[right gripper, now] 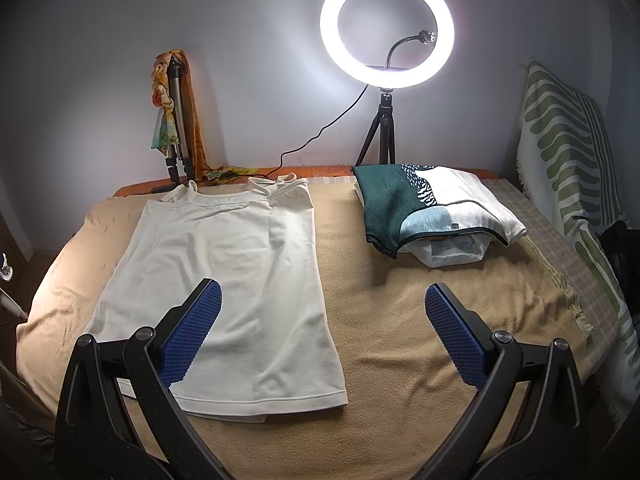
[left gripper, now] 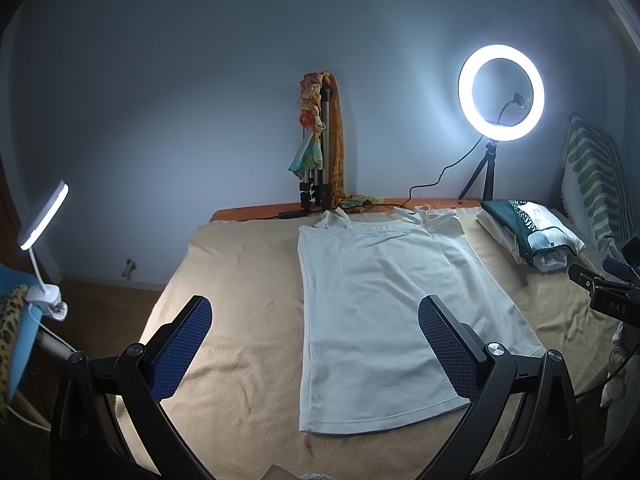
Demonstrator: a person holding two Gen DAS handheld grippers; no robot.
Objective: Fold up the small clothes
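White camisole (left gripper: 380,312) lies flat and unfolded on the bed (left gripper: 248,280), both grippers (left gripper: 316,344) (right gripper: 324,332) hovering with jaws wide open and empty, so grasping the hem corners likely comes next.

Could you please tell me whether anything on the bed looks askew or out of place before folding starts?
Mostly tidy: the white tank top lies flat, though its straps are bunched and crossed at the far end instead of laid straight.

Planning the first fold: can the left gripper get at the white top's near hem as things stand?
Probably yes. The left gripper hangs open above the white top, and nothing lies on its hem or between it and the gripper.
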